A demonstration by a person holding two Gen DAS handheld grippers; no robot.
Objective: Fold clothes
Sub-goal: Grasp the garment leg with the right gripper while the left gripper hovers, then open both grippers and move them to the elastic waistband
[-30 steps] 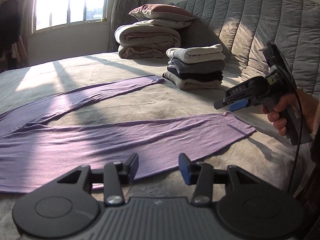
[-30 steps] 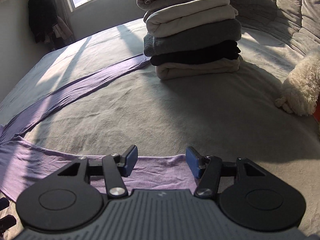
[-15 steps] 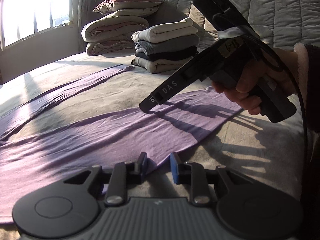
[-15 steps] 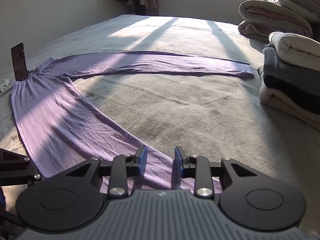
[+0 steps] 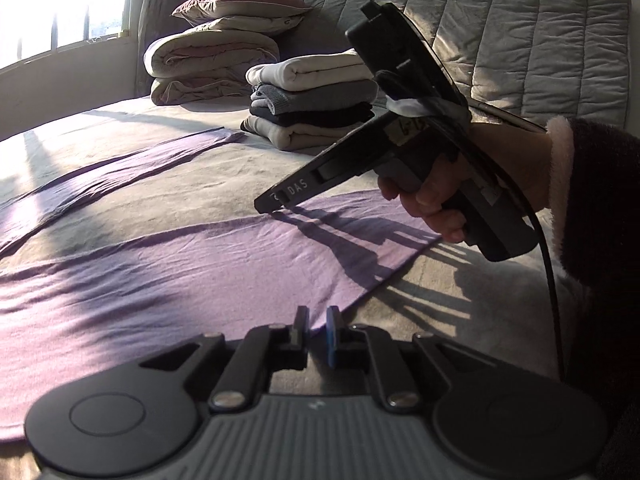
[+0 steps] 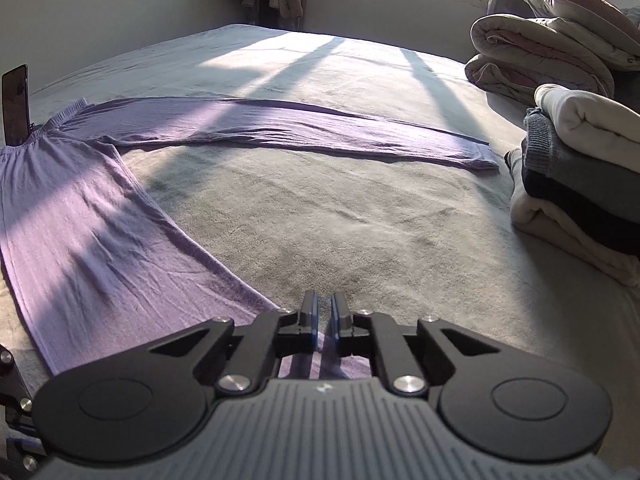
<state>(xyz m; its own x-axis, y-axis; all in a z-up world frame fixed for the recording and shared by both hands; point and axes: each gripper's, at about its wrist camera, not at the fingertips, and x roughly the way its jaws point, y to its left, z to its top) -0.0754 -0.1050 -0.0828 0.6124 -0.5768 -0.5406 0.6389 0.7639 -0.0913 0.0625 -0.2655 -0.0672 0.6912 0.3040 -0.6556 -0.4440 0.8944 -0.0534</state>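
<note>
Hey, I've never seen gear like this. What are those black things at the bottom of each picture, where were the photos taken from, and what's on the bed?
No robot here: a person holds a black two-finger hand-held gripper in each hand, and each gripper carries a wide-angle camera looking along its fingers. One picture comes from the left gripper, the other from the right gripper. The left view also catches the person's right hand gripping the other tool's handle.

On the grey bed cover lie thin purple trousers, spread flat with the legs apart. Behind them stand a stack of folded clothes and rolled beige quilts.

Both grippers are at the end of the near trouser leg. The right jaws are closing with purple cloth between them. The left jaws are opening at the leg's edge, and nothing is lifted yet.
</note>
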